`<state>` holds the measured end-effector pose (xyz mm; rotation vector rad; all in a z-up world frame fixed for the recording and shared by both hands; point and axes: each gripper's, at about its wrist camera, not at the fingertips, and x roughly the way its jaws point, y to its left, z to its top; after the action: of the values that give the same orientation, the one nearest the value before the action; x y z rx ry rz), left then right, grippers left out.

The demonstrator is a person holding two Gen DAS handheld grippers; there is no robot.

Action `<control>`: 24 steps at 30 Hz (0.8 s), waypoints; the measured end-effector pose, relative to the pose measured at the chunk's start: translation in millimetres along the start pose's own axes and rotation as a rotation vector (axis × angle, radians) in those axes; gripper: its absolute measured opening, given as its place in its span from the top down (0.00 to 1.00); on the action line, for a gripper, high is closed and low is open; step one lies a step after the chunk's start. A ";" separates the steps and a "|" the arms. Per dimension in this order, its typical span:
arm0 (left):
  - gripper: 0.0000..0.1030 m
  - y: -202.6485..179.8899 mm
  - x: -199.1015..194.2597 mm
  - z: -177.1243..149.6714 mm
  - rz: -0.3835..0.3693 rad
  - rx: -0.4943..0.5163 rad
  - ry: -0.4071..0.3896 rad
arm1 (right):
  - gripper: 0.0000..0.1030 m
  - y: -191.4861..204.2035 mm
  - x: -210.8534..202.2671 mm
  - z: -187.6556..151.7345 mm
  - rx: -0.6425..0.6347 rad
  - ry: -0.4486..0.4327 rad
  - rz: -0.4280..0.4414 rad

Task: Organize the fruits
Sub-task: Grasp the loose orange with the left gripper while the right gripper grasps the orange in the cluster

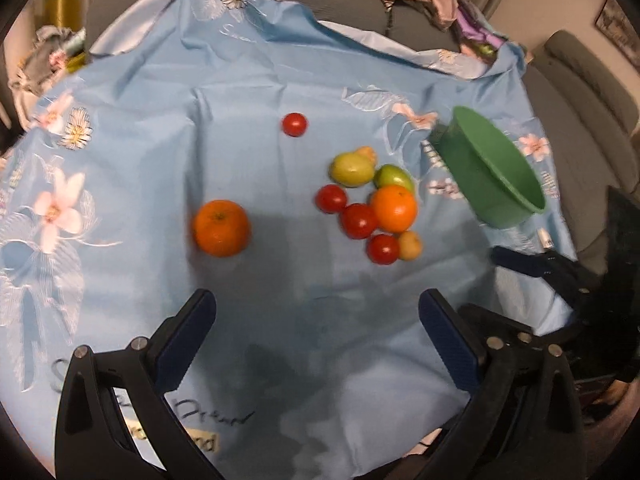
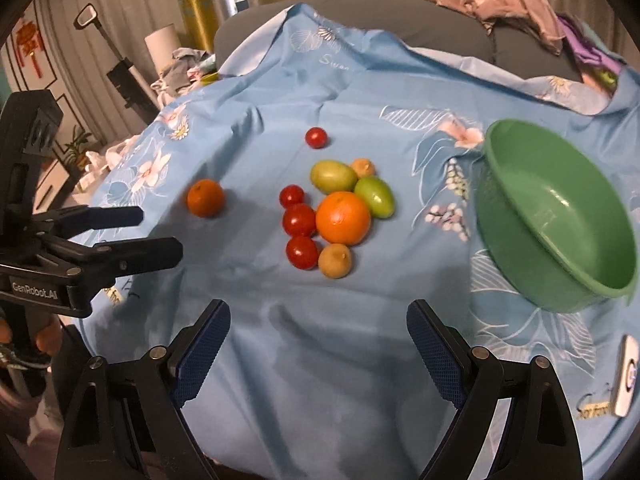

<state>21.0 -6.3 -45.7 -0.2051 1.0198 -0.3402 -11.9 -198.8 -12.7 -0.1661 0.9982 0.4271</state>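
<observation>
Green bowl (image 2: 556,216) empty at the right of the blue cloth (image 2: 320,360), fruit cluster (image 2: 336,212) mid-cloth, lone orange (image 1: 222,227) apart. Left gripper (image 1: 316,340) and right gripper (image 2: 318,344) wide open, holding nothing. Probably the first pick ahead: lower over one fruit, close gently.

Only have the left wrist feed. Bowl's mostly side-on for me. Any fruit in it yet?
Observer: No. The right wrist view looks into the green bowl, and its inside is bare.
Operator: Right tongs? I only catch one finger at my edge.
Observer: The right tongs are open with nothing between them.
</observation>
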 end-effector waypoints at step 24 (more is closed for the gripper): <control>0.35 32.8 45.5 36.5 0.197 0.167 0.013 | 0.44 -41.8 55.5 42.1 0.193 -0.016 0.111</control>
<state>80.1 7.6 -73.9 0.0483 1.0102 -0.2454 64.4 -207.8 -39.2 0.0670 1.0295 0.4294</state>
